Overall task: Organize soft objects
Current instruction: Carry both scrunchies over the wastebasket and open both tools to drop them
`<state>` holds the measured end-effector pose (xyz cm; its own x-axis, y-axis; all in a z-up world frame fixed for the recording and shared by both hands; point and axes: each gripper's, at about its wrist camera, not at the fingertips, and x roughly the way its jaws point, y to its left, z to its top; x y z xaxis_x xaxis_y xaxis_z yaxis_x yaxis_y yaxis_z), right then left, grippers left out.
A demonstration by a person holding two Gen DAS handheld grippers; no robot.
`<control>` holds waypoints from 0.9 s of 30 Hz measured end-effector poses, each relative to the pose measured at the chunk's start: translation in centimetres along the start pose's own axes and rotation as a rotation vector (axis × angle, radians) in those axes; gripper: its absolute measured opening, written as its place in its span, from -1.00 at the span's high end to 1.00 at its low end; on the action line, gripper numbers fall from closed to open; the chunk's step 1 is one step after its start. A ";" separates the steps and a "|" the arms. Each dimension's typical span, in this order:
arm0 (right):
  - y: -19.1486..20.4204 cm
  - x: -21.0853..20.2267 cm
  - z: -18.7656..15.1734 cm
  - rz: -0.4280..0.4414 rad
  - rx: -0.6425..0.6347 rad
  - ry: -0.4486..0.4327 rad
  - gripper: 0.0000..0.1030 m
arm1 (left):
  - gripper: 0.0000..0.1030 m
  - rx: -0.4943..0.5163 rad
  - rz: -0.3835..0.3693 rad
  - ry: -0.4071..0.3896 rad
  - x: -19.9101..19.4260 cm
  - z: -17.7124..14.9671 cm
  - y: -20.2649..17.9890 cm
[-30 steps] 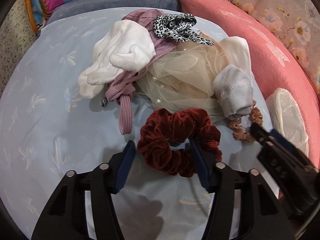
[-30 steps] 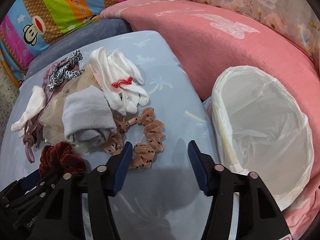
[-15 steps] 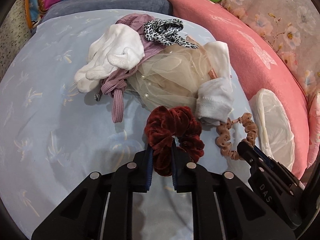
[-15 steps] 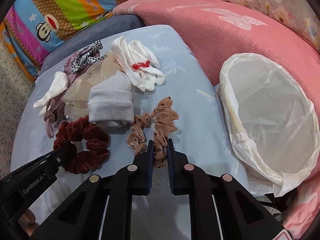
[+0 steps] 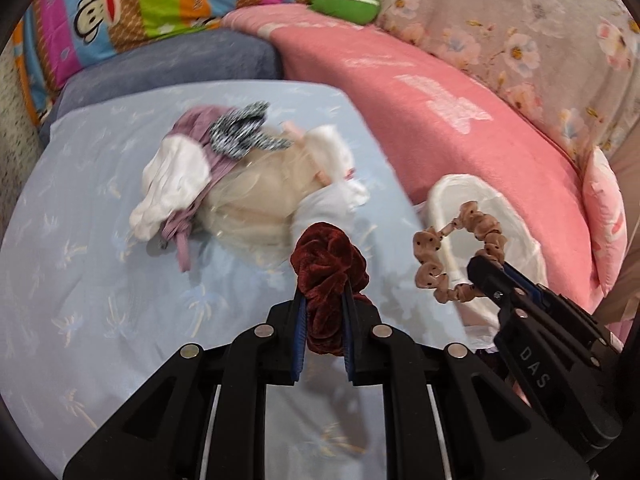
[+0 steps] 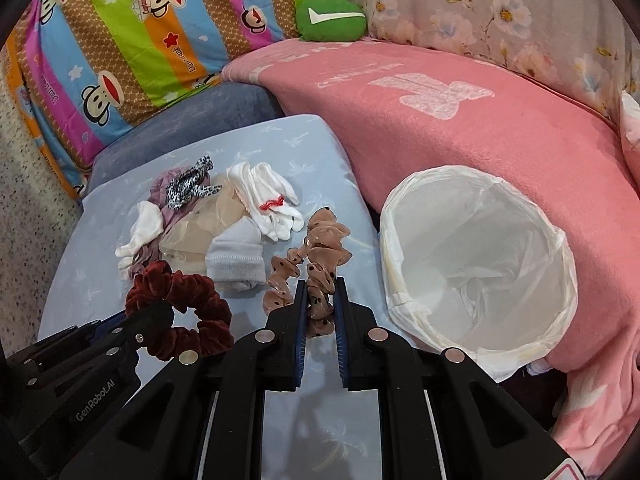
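My left gripper (image 5: 323, 296) is shut on a dark red velvet scrunchie (image 5: 326, 264), lifted off the light blue sheet (image 5: 80, 280). My right gripper (image 6: 321, 286) is shut on a tan dotted scrunchie (image 6: 320, 248), also raised. In the left wrist view the tan scrunchie (image 5: 460, 248) hangs in front of the white-lined bin (image 5: 516, 252), held by the right gripper (image 5: 478, 268). The right wrist view shows the red scrunchie (image 6: 180, 304) at lower left and the bin (image 6: 404, 280) to the right. A pile of soft items (image 6: 208, 220) lies behind both.
The pile holds white gloves (image 6: 268, 200), a grey-white sock (image 6: 236, 258), beige tulle (image 5: 256, 196), a mauve cloth (image 5: 196, 124) and a leopard-print scrunchie (image 6: 190, 188). A pink blanket (image 6: 460, 120) rises at right, striped cushions (image 6: 120, 40) and a green plush (image 6: 330, 18) at the back.
Both grippers went from open to shut on their scrunchies, then lifted them off the sheet. The tan scrunchie now hangs over toward the bin.
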<state>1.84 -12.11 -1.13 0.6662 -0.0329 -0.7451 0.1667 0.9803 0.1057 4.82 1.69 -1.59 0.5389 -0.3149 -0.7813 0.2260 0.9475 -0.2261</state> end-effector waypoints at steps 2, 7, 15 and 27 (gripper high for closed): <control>-0.8 -0.8 0.4 -0.008 0.009 -0.022 0.77 | 0.71 0.030 -0.010 -0.017 -0.3 0.6 -1.3; -3.6 -2.9 1.8 -0.038 0.053 -0.075 0.77 | 0.71 0.102 -0.052 -0.070 -1.0 2.6 -4.8; -9.1 -4.8 3.2 -0.108 0.147 -0.128 0.76 | 0.71 0.229 -0.122 -0.097 -0.3 4.8 -10.4; -15.0 -3.5 3.0 -0.165 0.247 -0.107 0.73 | 0.68 0.341 -0.227 -0.084 1.8 5.5 -15.8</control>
<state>-0.80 -27.32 1.84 0.6860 -0.2206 -0.6934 0.4417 0.8835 0.1559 6.64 -14.17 3.77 0.5058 -0.5302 -0.6805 0.5944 0.7859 -0.1704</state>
